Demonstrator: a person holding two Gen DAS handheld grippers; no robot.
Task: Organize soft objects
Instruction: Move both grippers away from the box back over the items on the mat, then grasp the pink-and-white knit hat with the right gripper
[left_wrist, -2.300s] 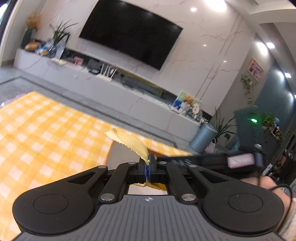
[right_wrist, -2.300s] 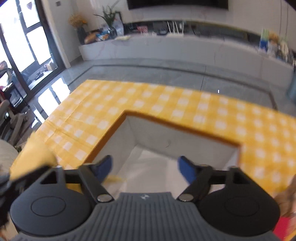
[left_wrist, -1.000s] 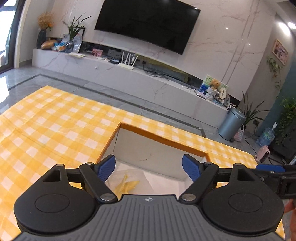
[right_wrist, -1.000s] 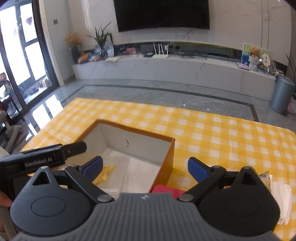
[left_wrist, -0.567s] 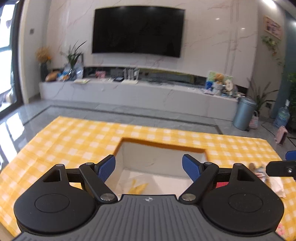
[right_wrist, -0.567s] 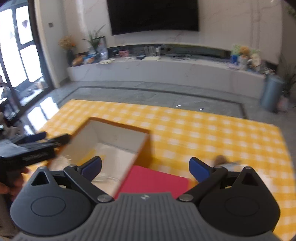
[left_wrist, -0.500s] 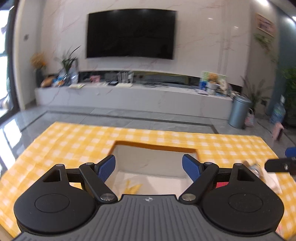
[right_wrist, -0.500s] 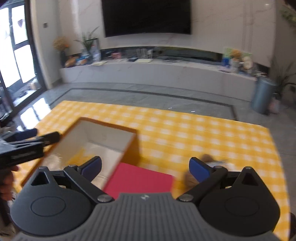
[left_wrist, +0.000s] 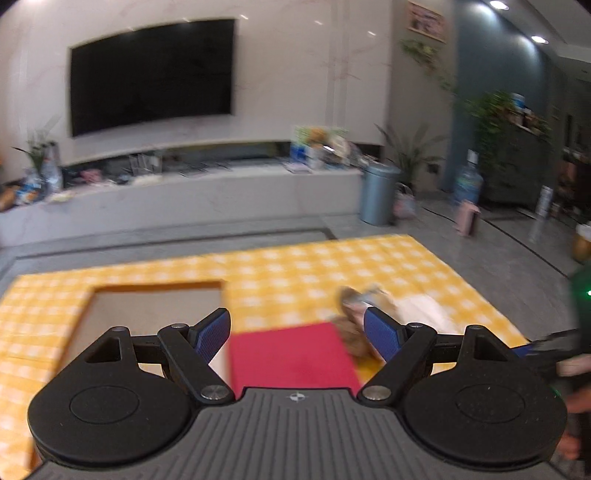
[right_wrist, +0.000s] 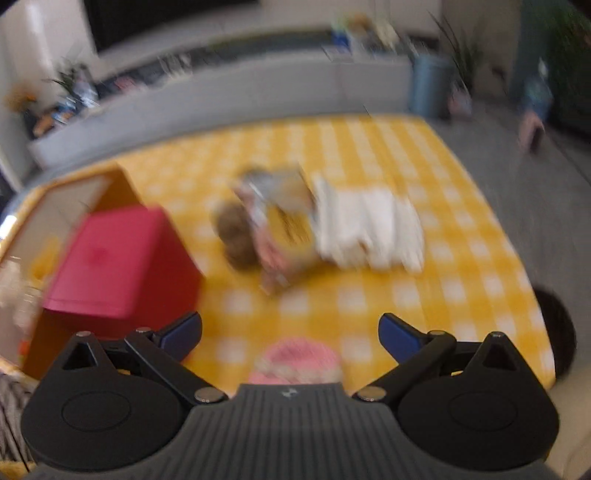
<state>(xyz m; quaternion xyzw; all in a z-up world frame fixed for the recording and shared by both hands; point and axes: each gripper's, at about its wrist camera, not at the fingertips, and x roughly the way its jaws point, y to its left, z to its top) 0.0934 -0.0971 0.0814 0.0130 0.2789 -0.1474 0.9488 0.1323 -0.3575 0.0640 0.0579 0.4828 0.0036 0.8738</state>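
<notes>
- Left tongs (left_wrist: 297, 334) hovering spread wide, gripping nothing, above the flat red cloth (left_wrist: 291, 356) beside the open orange cardboard box (left_wrist: 155, 286).
- Right tongs (right_wrist: 290, 332) gaping wide, empty, over the yellow-checked worktop (right_wrist: 461, 258).
- Blurred heap of soft items (right_wrist: 273, 229) and folded white cloth (right_wrist: 369, 229) lying mid-worktop; pink knitted piece (right_wrist: 295, 360) sitting just beneath the right tongs.

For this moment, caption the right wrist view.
Open right gripper above checked tablecloth, facing a blurred pile of soft things beside a red block.
</notes>
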